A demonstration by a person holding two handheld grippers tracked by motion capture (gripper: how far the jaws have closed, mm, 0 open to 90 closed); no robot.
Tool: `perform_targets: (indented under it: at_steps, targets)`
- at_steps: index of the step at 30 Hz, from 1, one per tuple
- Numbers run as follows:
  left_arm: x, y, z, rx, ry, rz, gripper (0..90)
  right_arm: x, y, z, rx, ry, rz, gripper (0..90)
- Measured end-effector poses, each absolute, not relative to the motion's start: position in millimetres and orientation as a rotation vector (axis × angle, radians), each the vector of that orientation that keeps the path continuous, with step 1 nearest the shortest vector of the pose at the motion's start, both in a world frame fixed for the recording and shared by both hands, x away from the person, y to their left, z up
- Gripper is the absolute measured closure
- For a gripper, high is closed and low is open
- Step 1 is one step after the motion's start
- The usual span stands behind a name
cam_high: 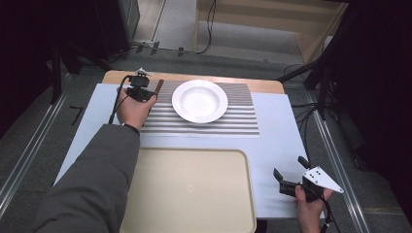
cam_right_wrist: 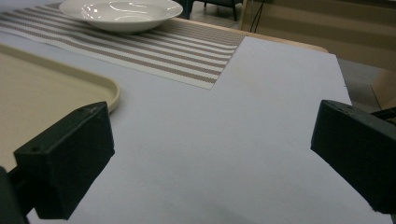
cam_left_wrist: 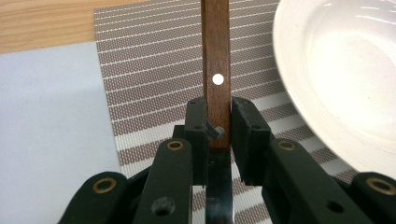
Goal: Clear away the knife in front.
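1. Brown wooden handle (cam_left_wrist: 216, 79) is pinched between the jaws of the left gripper (cam_left_wrist: 218, 122), above the striped placemat (cam_left_wrist: 154, 70), just beside the white plate (cam_left_wrist: 345, 74).
2. Jaws of the right gripper (cam_high: 290, 173) are spread wide over the white table cover (cam_right_wrist: 243, 140), near the beige tray (cam_right_wrist: 42, 88).

Your white bowl (cam_high: 199, 100) sits on the striped placemat (cam_high: 233, 124), toward its left half, rim clean and nothing inside it. The placemat lies across the far part of the pale sheet (cam_high: 277, 145) that covers the table, with a strip of bare wooden tabletop (cam_high: 262, 86) showing beyond it. Closer to you, the beige tray (cam_high: 189, 189) rests on the sheet, just short of the placemat's near edge (a thin gap of sheet shows between them). Past the table you've got grey floor and black cables (cam_high: 210, 24) trailing along it.
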State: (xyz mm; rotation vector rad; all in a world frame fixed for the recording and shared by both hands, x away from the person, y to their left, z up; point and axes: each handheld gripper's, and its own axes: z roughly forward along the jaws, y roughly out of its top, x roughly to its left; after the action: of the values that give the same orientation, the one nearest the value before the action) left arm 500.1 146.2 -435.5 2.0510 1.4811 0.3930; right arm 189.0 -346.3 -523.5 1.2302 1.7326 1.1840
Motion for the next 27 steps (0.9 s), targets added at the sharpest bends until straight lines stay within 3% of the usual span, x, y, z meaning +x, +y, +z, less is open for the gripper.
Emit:
perform_targets:
  at_steps: [27]
  targets:
    - [432.1,156.5,-419.8,2.061,1.348,0.316,76.3,189.4,-345.2,-523.6,1.233,1.741,1.168,0.0]
